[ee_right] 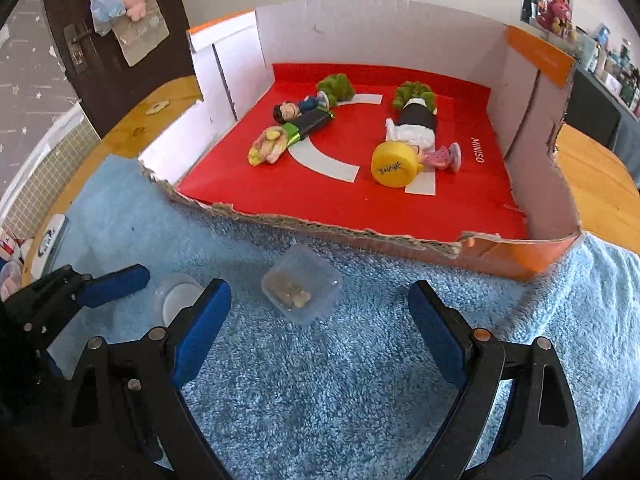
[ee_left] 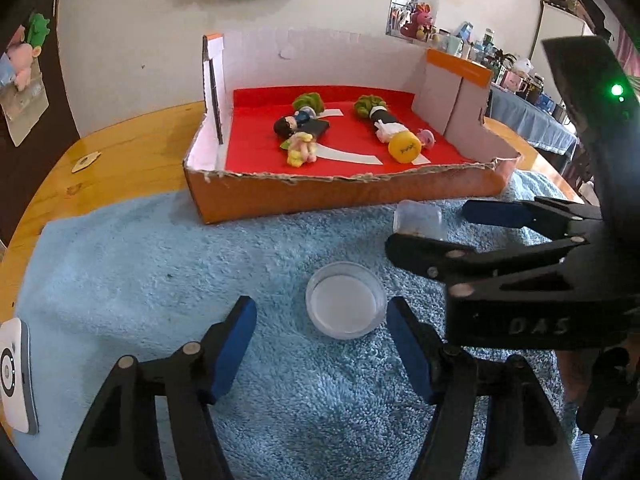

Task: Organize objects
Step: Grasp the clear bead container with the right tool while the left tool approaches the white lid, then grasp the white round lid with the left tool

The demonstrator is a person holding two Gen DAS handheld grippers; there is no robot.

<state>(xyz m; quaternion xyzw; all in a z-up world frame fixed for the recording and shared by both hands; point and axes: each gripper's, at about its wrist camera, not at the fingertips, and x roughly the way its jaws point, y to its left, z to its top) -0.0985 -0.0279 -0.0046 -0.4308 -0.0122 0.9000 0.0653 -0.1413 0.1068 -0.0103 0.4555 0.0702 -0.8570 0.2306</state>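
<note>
- Far left, a white gadget lies at the edge of the blue towel, well apart from your left gripper.
- Your left gripper is spread, with nothing pinched. The round clear dish sits on the towel between the blue pads, much nearer the right pad than the left; whether that pad touches the rim you cannot tell.
- The towel left of the dish is bare, so there is open room on that side. On the right, your other tool's arm crosses close above the left gripper.
- Next comes the small square clear box, with brownish bits inside, lying on the towel just ahead of your right gripper. That gripper is spread wide and holds nothing; the box sits beyond the pad tips, slightly left of centre, not yet between them.
- In the left wrist view the box shows between the right gripper's two fingers, partly hidden by the nearer one.
- Just beyond the box runs the torn front edge of the cardboard tray, low in front, with tall white walls at the back and sides.
- On the tray's red floor, a dark-haired doll and a pale doll lie to the left, a yellow-headed doll to the right; the red strip near the front edge is bare.
- Far right, the towel ends and the wooden table shows.
</note>
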